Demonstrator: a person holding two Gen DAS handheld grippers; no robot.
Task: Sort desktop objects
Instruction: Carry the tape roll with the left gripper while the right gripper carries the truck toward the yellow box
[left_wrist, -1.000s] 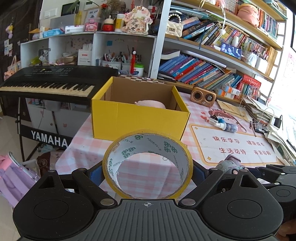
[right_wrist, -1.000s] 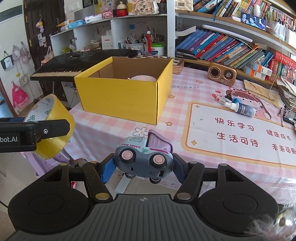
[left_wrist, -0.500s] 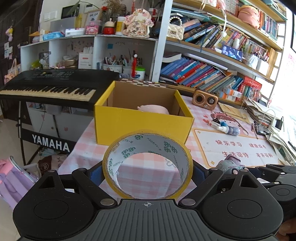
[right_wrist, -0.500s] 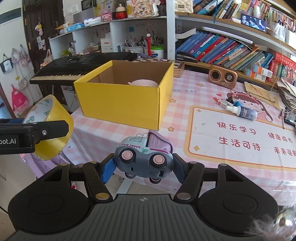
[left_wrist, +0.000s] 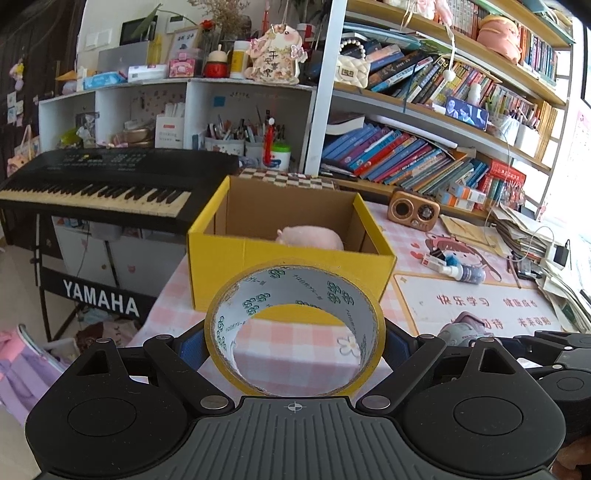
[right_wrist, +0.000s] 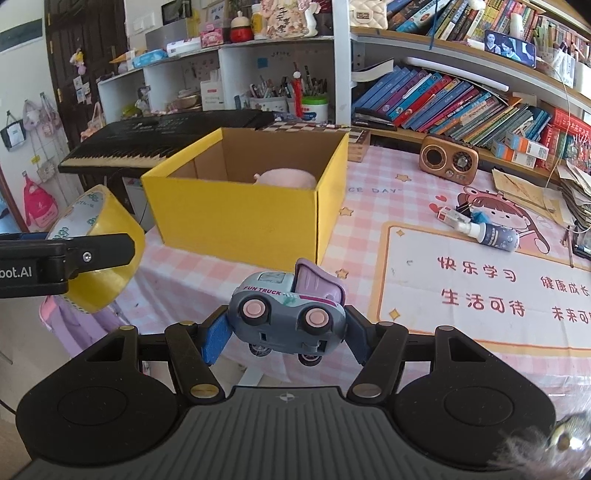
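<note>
While angled downward, left tongs (left_wrist: 295, 345) clamp tape roll (left_wrist: 295, 328); right tongs (right_wrist: 286, 332) clamp toy truck (right_wrist: 288, 310).

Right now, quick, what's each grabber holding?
Left gripper: closed on the yellow tape roll.
Right gripper: closed on the toy truck.

Box (left_wrist: 288, 266) set on table (left_wrist: 280, 354), middle of frame. Soft toy (left_wrist: 308, 238) seen inside box, toward its right back corner. Keyboard (left_wrist: 99, 184) placed left of box, off table. Radio (left_wrist: 413, 209) found right of box, farther back. Bottle (left_wrist: 463, 272) laid on table at right, before radio. Tape roll (left_wrist: 295, 328) held before box, low in frame. Toy truck (right_wrist: 288, 314) held right of tape roll, over table's near edge. Bookshelves (left_wrist: 424, 147) seen behind table, upper right.
</note>
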